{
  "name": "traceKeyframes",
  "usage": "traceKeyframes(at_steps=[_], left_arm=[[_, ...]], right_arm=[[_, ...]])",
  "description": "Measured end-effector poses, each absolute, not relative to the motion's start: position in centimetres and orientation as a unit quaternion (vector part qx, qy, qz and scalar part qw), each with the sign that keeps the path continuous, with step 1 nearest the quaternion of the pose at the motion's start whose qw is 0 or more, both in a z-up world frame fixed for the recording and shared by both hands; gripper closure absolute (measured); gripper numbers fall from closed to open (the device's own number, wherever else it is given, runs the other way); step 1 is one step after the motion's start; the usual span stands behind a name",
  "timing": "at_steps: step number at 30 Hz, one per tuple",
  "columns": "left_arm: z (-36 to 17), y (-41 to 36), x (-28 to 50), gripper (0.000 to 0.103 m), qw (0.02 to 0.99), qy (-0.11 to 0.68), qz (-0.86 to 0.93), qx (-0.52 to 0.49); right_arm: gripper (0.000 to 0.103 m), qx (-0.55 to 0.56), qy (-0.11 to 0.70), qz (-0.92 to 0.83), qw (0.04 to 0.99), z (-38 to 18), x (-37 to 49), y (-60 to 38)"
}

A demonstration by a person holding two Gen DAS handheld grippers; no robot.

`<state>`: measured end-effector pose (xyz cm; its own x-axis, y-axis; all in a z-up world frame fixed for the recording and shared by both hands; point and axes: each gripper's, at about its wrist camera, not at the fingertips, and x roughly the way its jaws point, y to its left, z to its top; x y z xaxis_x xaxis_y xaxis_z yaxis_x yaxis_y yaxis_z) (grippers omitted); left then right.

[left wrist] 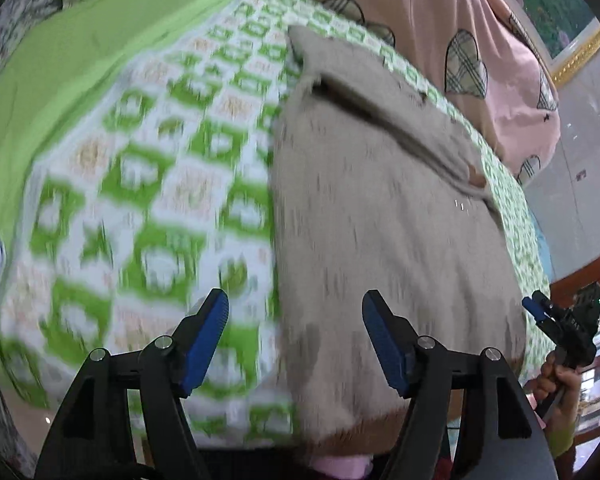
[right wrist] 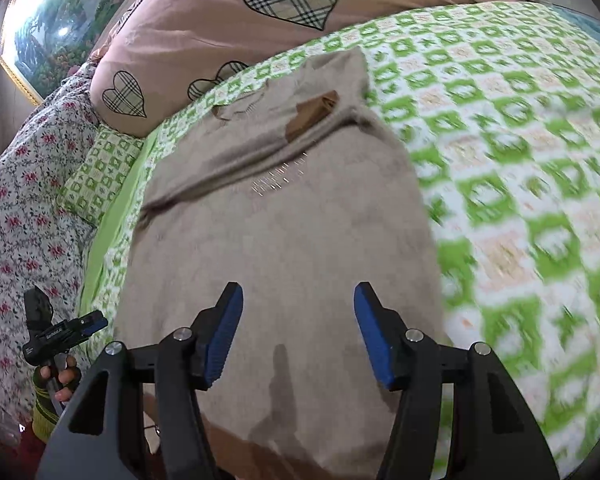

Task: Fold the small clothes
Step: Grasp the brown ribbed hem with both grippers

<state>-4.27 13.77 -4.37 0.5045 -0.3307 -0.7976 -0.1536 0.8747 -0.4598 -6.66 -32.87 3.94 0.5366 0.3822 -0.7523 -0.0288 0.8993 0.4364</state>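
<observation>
beige sweater lengthwise, collar toward pillow; left gripper, right gripper both spread, empty

Bright, even light falls on both fisheye views, motion blur smearing the green checked bedspread beside the sweater, perhaps worst toward the dark, bowed rims, with glare on the framed picture.

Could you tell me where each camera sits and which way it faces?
Left wrist: on the left gripper, open, looking up the bed over the sweater; the right gripper shows at right.
Right wrist: on the right gripper, open, over the sweater; the left gripper shows at left.
Shared: sweater, bed, pillow.
</observation>
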Motion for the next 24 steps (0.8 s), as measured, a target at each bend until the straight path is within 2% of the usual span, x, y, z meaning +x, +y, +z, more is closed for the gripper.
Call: traceKeyframes(at_steps=[10, 21, 22, 23, 24], left_arm=[[-7.1, 9.2, -9.7, 0.033, 0.804, 0.516, -0.133, -0.265], [-9.1, 6.4, -10.6, 0.034, 0.788, 0.535, -0.197, -0.234], [-9.0, 6.2, -10.7, 0.035, 0.790, 0.535, -0.198, -0.225], [-8.9, 6.1, -10.3, 0.037, 0.791, 0.535, -0.197, -0.219], [-8.9, 6.0, -10.4, 0.044, 0.794, 0.535, -0.196, -0.212]], right_arm=[[0.044, 0.220, 0.492, 0.143, 0.830, 2.0, -12.0, -37.0], [0.044, 0.188, 0.524, 0.269, 0.786, 0.1, -13.8, -34.0], [0.046, 0.194, 0.523, 0.271, 0.785, 0.0, -13.8, -34.1], [0.057, 0.200, 0.523, 0.269, 0.784, -0.1, -13.7, -34.3], [0.071, 0.199, 0.526, 0.262, 0.784, -0.3, -13.5, -34.4]])
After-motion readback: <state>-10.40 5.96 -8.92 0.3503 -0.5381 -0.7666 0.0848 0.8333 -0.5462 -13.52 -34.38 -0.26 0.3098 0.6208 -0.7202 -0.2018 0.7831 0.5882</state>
